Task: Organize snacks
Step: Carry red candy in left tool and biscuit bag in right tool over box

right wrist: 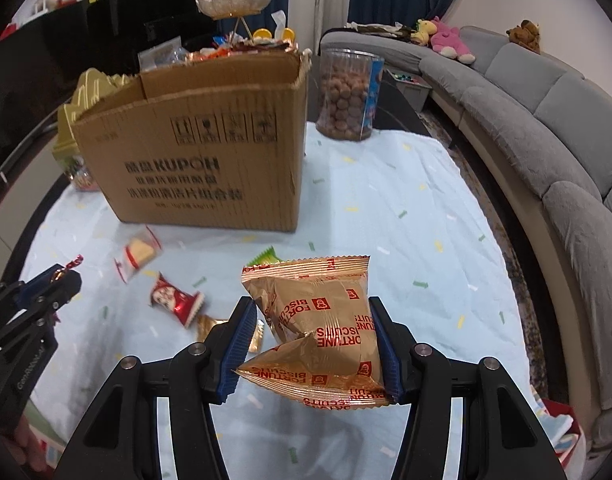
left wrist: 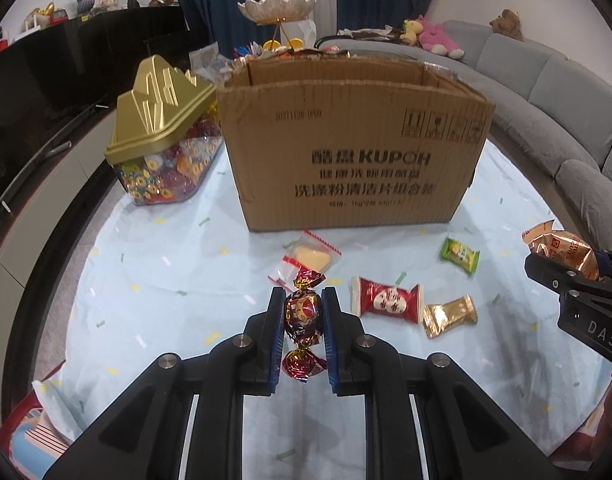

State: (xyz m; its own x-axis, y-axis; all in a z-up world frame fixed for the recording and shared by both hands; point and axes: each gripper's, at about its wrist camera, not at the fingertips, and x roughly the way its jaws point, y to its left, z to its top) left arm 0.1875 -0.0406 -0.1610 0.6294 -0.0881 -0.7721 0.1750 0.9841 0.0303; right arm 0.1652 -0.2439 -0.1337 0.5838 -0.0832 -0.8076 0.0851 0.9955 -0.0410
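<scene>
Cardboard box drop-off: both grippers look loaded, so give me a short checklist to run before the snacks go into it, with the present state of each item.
1. Left gripper shut on the red foil candy: ok.
2. Right gripper shut on the fortune biscuit packet: ok, though the packet is creased at its middle.
3. Cardboard box top open, flaps up: ok.
4. Room inside the box: cannot tell, its interior is hidden from both views.
5. Both held snacks clear of the tablecloth: ok.
6. Loose snacks left on the cloth, such as the red and white packet: not ok, several remain.

"KUPOH" on cardboard box (left wrist: pixel 352 152); "FORTUNE BISCUITS" packet (right wrist: pixel 322 332)
</scene>
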